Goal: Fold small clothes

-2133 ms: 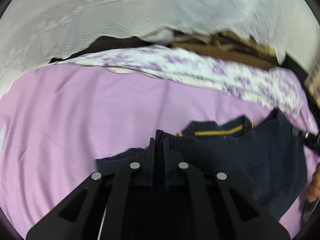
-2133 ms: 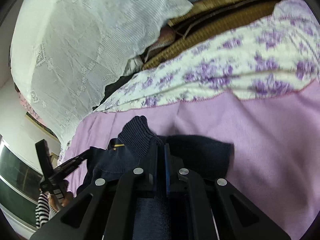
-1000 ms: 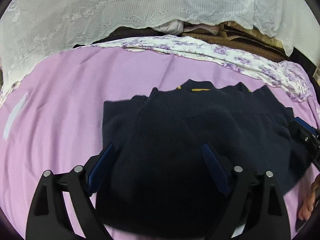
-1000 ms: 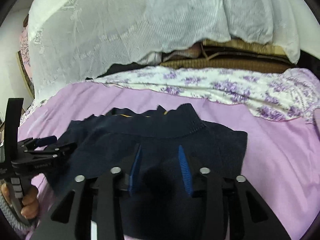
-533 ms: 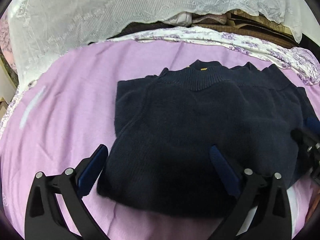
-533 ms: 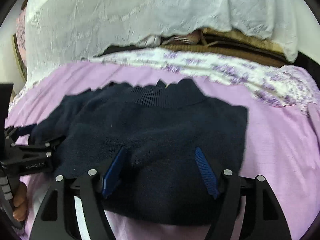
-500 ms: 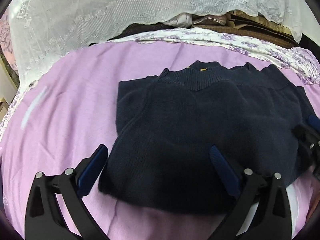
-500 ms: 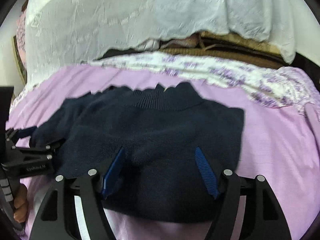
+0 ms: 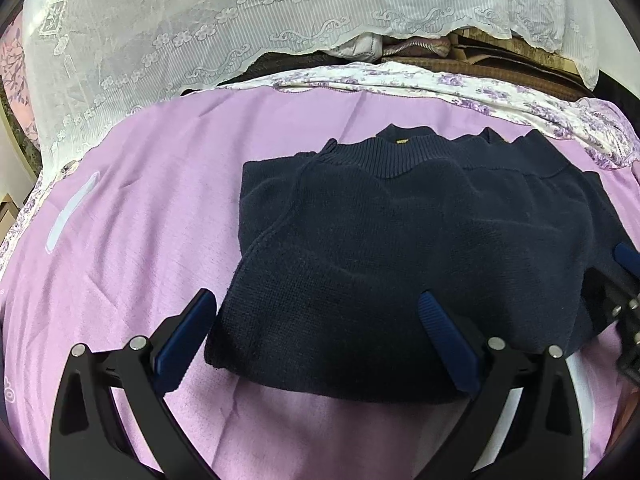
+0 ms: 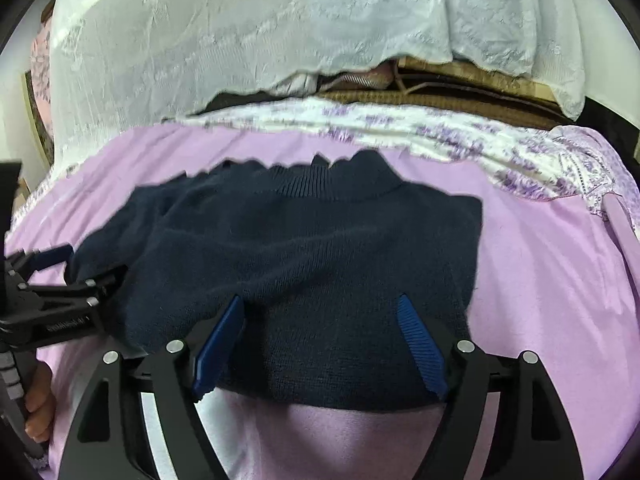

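Sweater's [image 9: 400,248] yellow label [image 9: 401,141] shows only left-wrist.

Likely a bedroom: bedsheet [image 9: 168,184], lace curtain [image 9: 200,28].

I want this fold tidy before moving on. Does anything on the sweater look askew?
Slightly. The navy sweater lies folded on the purple sheet, but at its far edge several ribbed edges stick out side by side, staggered instead of stacked.

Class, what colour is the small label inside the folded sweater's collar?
Yellow, against the navy sweater. The label shows best in the left wrist view.
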